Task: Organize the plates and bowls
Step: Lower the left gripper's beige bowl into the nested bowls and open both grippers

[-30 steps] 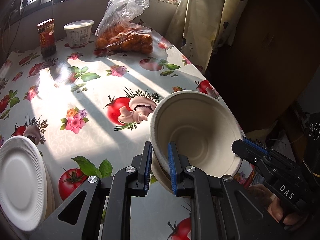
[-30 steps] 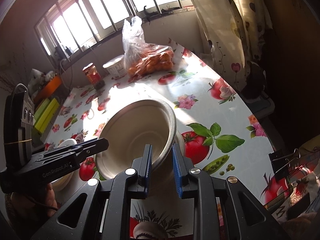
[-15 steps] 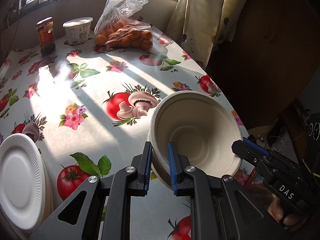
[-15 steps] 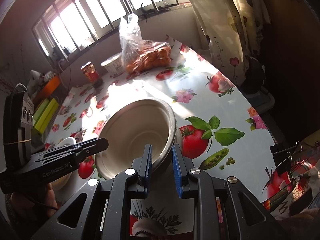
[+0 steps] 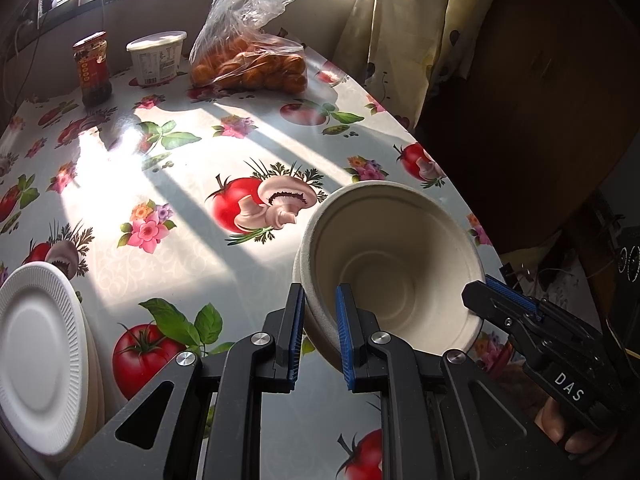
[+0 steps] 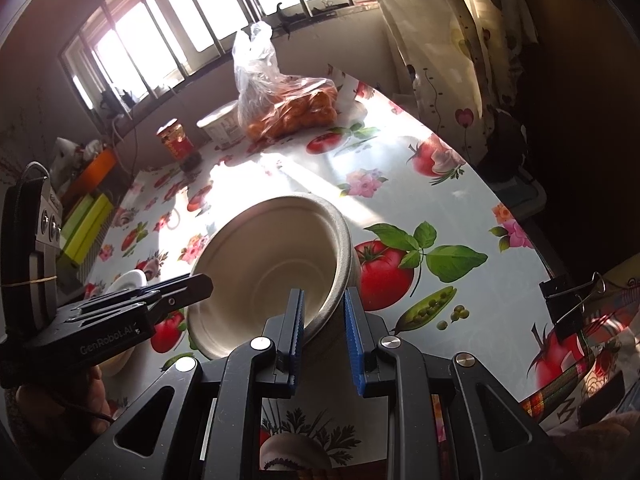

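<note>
The left gripper (image 5: pixel 318 334) pinches the near-left rim of the paper bowl (image 5: pixel 394 268); the right gripper (image 6: pixel 324 330) has its jaws around the opposite rim, a little apart, perhaps loosening. The bowl hangs tilted above the table (image 5: pixel 160 184). I think it is best to carry it level toward the white plates (image 5: pixel 38 354) at left, without squeezing the soft rim.

Floral-clothed table (image 5: pixel 168 184), white plates (image 5: pixel 40 360), jar (image 5: pixel 91 68), tub (image 5: pixel 157 56), bagged oranges (image 5: pixel 252 68)
</note>
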`<state>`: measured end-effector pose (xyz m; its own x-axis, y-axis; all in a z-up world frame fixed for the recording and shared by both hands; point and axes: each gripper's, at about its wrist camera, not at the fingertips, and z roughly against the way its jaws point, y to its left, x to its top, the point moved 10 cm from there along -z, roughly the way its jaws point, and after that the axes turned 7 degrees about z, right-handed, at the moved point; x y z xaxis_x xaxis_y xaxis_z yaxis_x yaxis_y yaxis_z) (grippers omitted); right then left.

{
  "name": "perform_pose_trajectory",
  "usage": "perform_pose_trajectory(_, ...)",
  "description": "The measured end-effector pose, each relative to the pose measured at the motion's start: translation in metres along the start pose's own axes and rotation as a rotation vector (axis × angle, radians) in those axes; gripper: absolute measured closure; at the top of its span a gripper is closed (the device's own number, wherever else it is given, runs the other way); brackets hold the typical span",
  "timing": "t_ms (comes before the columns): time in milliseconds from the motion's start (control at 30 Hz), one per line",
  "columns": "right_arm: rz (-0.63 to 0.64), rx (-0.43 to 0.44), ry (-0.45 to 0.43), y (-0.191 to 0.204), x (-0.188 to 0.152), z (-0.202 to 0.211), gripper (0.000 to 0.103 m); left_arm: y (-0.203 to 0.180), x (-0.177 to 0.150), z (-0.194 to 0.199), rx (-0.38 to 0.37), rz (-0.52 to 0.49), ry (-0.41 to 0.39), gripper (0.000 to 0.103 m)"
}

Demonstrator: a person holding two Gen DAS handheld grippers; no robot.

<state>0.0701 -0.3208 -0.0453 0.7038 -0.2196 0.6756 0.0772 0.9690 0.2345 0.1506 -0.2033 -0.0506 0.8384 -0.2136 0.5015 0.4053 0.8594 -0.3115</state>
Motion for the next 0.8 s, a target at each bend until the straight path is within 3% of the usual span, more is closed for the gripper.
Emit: perform_pose_trajectory(800,0.009,-0.011,0.004,-0.0027,-0.0002,-0.0038,0.076,0.0022,-0.0012,-0.0028,0.024,-0.016,-0.002,0.084)
